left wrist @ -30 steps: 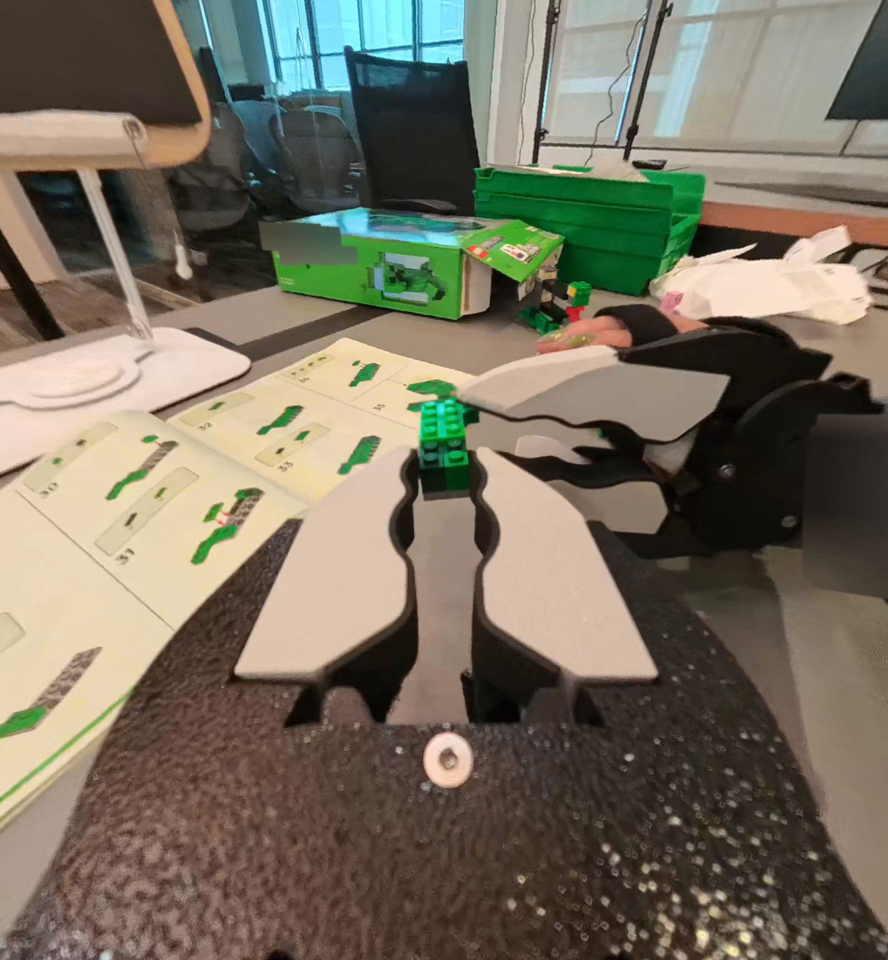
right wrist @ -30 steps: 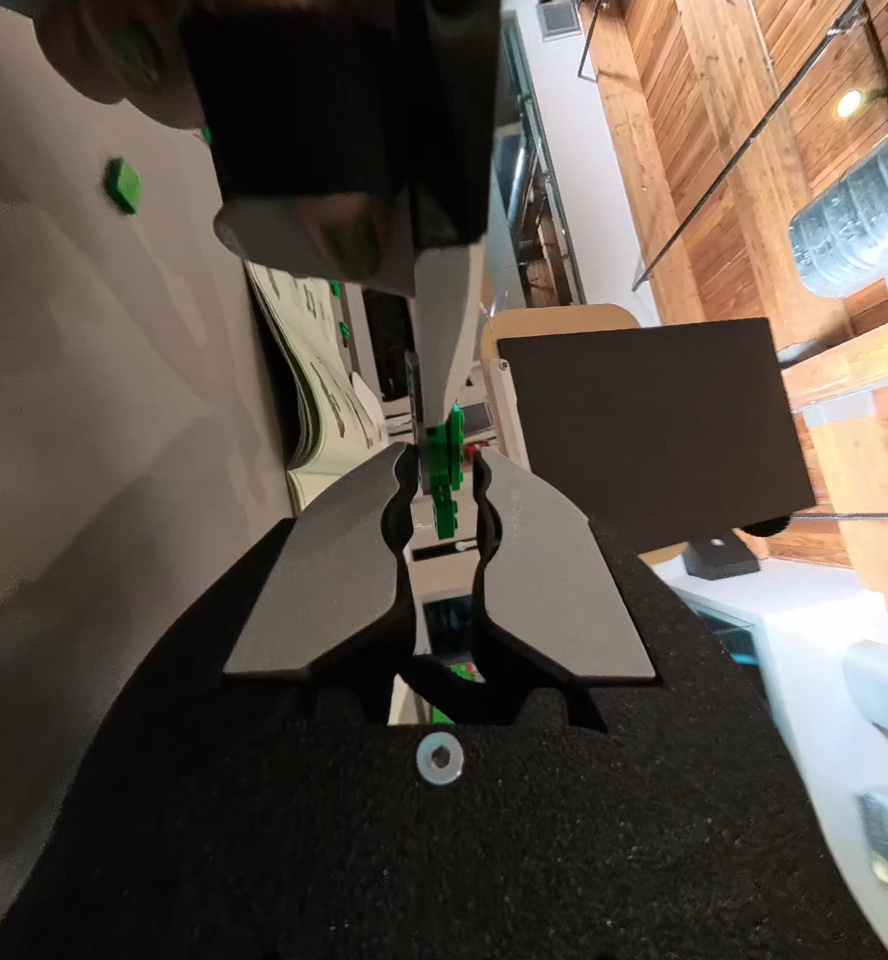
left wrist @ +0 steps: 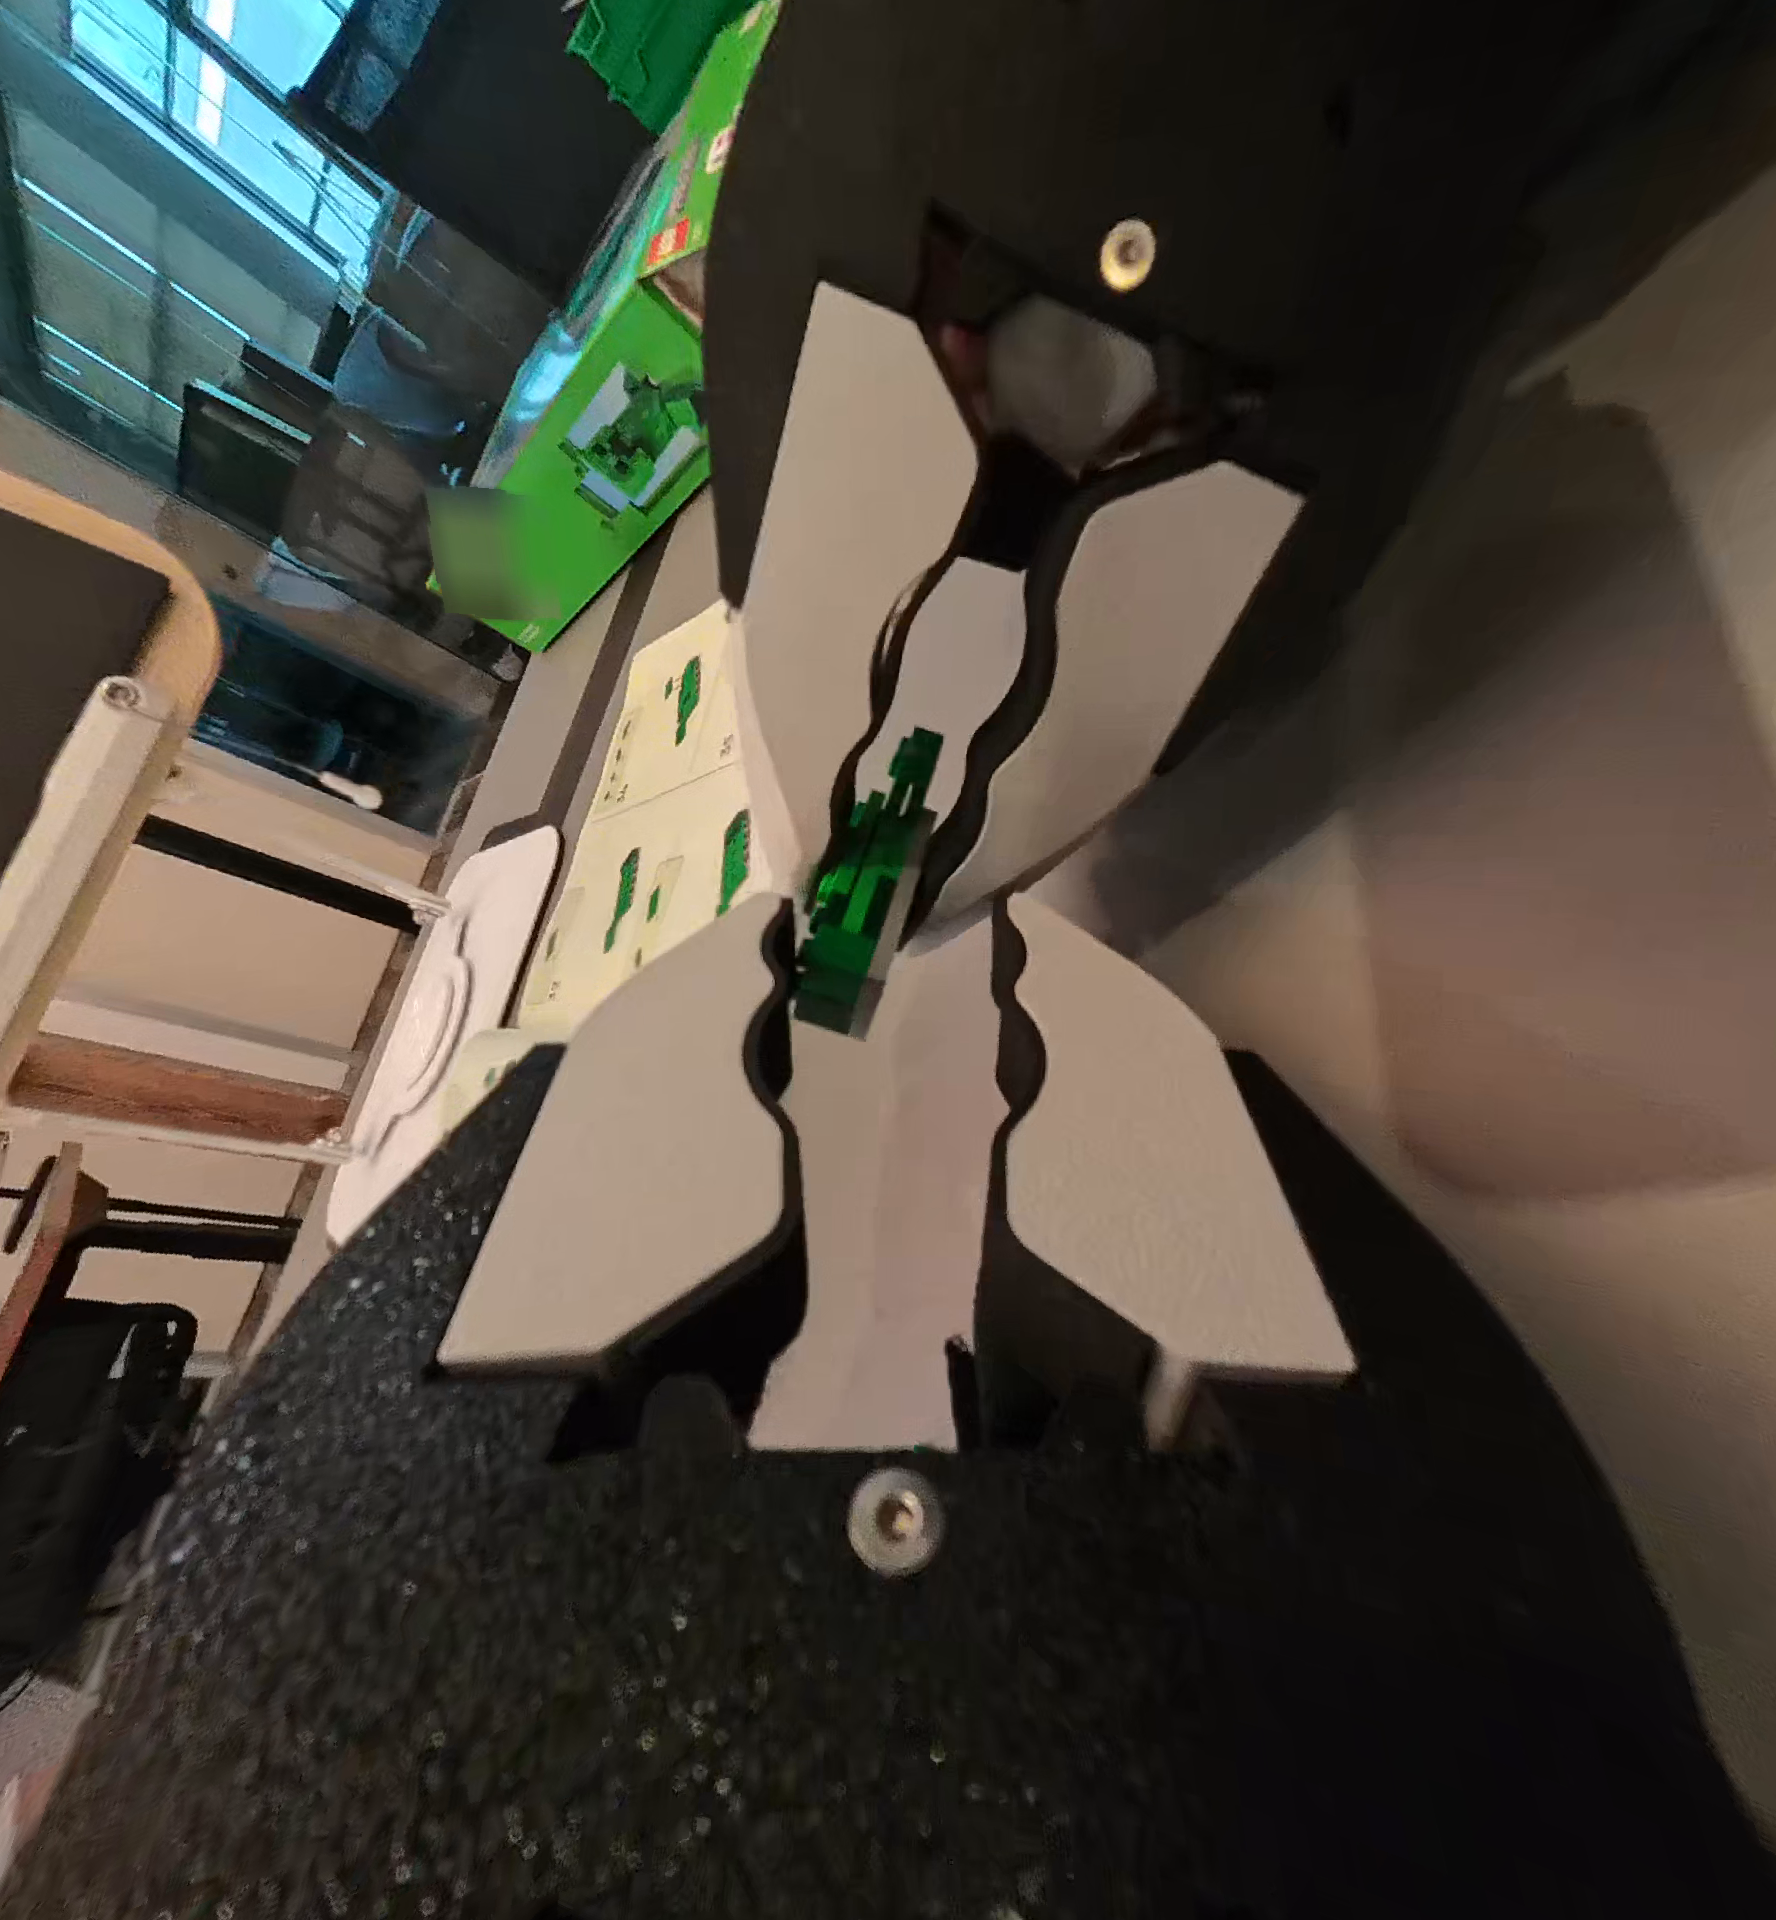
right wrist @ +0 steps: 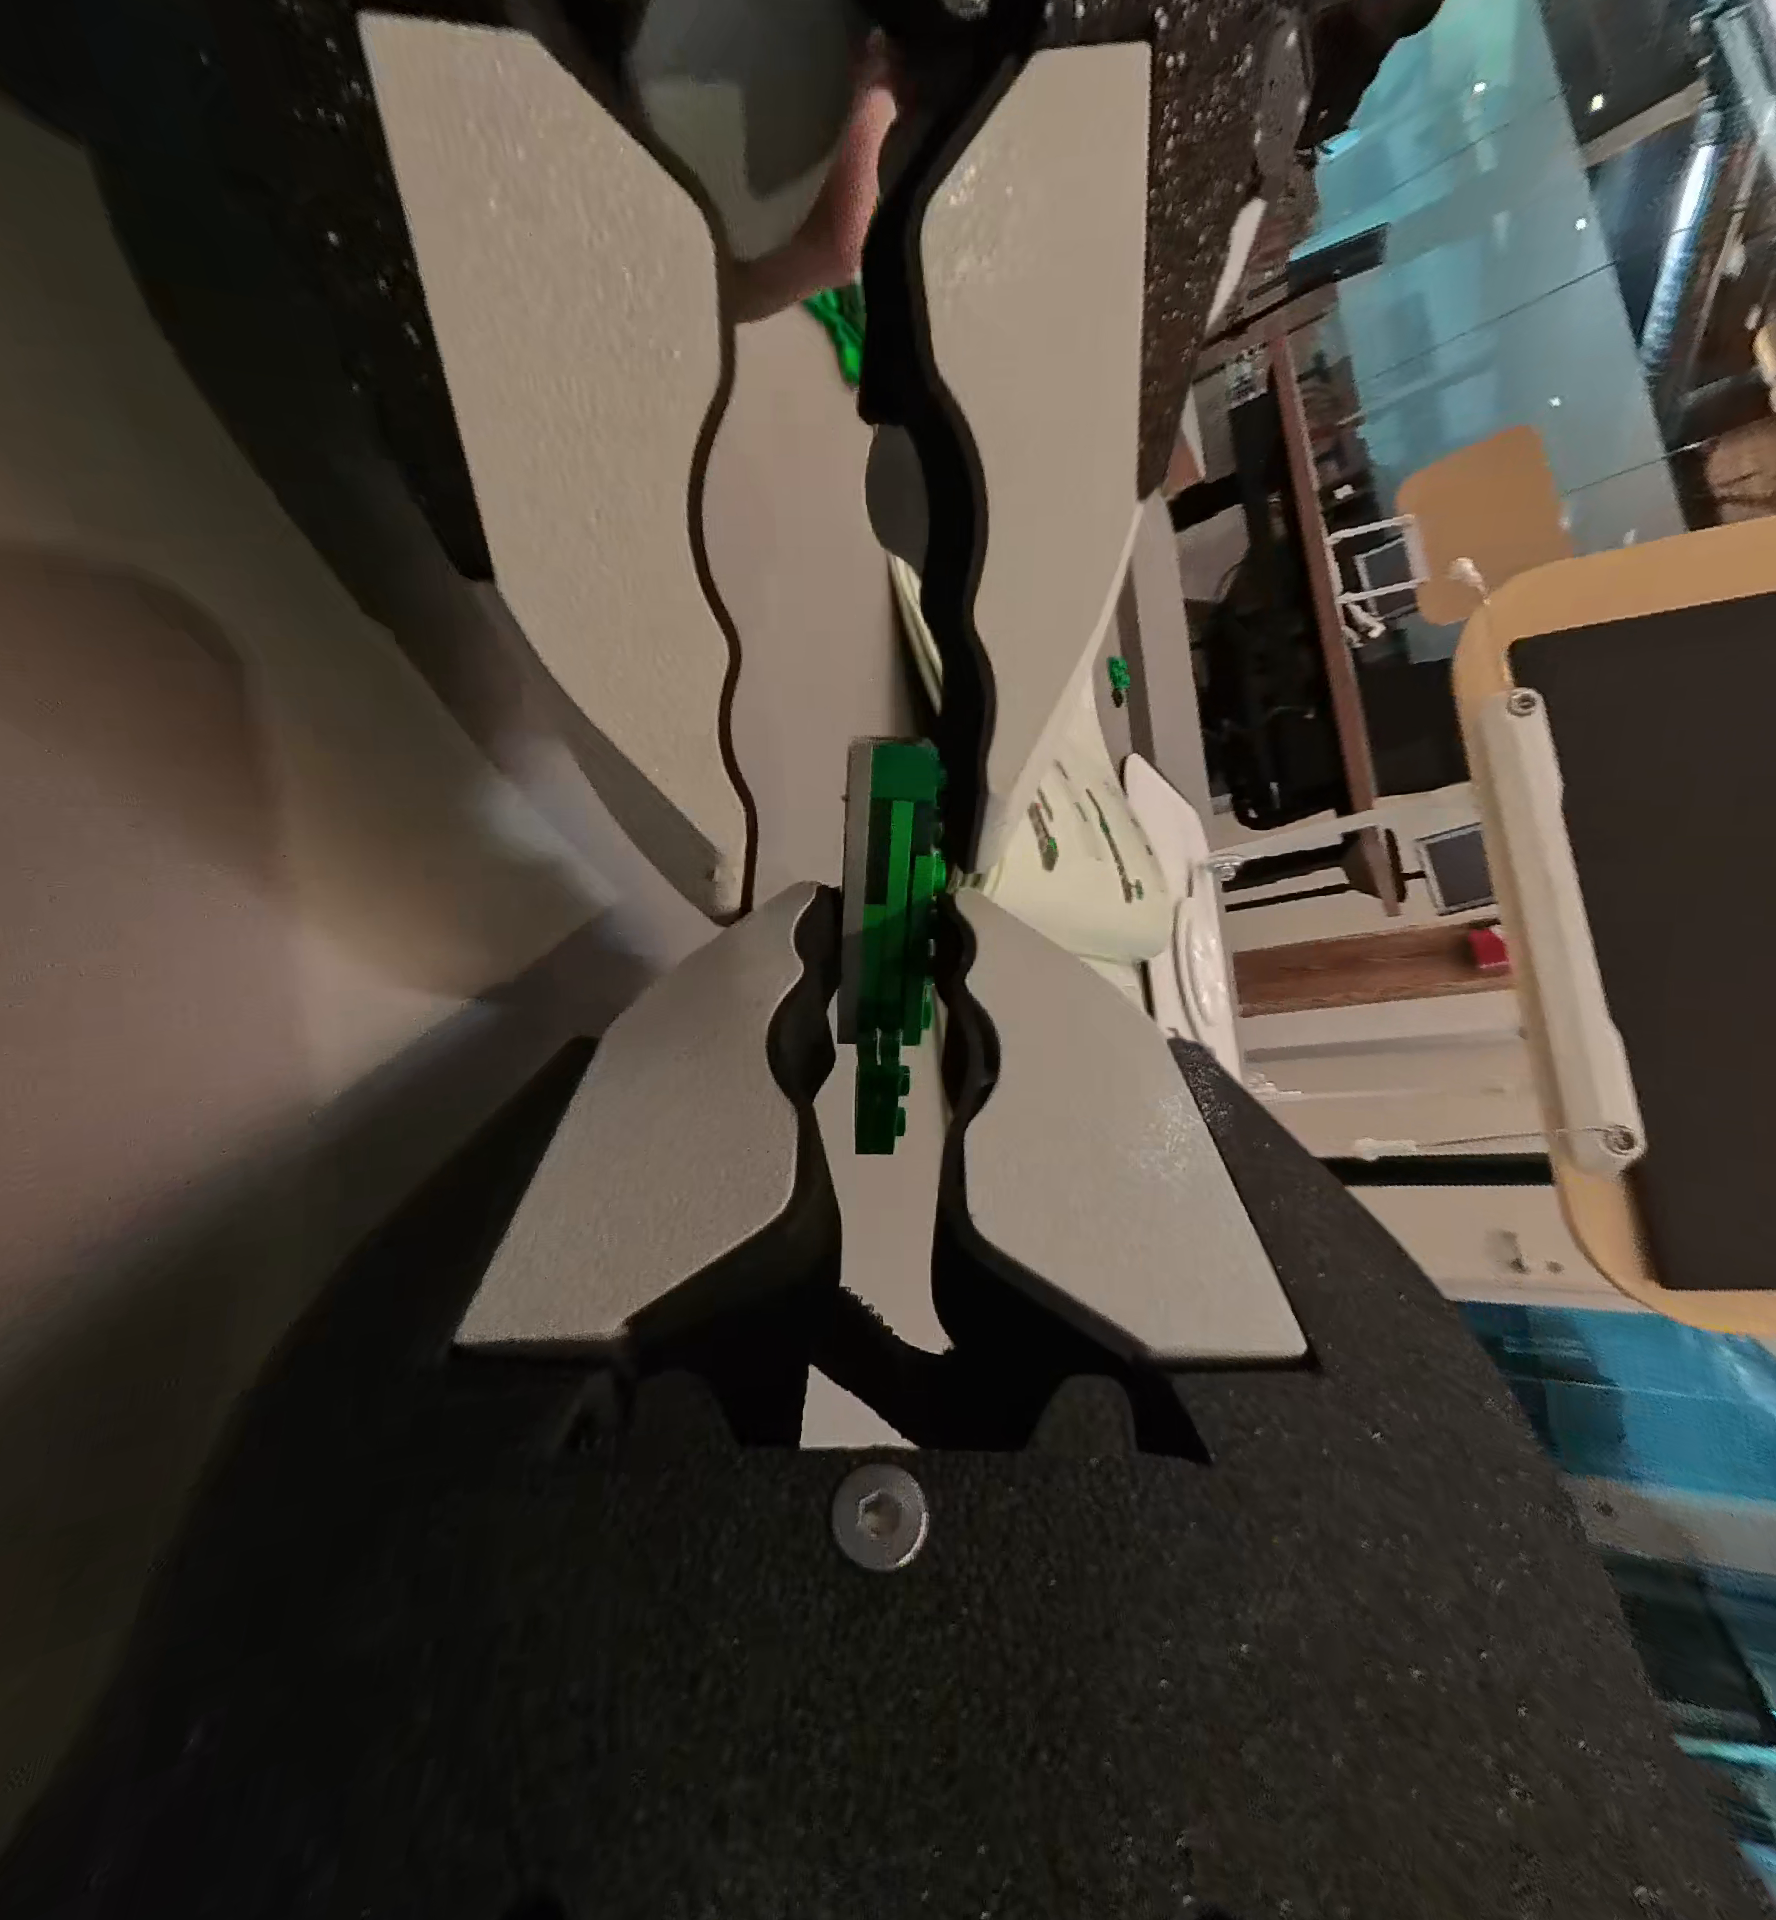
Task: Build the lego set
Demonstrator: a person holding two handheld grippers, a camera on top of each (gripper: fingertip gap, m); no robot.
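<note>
Now — right tool (right wrist: 879, 935) grips green lego piece (right wrist: 889, 935) | left tool (left wrist: 889, 935) parted | grey table (left wrist: 1590, 831)

Left hand-held gripper (left wrist: 889, 940) parted, right hand-held gripper (right wrist: 884, 935) pinched narrow, both rolled sideways, tips meeting head-on

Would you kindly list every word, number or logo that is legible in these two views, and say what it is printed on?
Green box: a red square logo and print on its top, too blurred to read.
Instruction booklet: small step numbers beside the drawings, too small to read.
Green brick assembly, held in the right claw: no writing visible.
Nothing here can be quoted with confidence.
</note>
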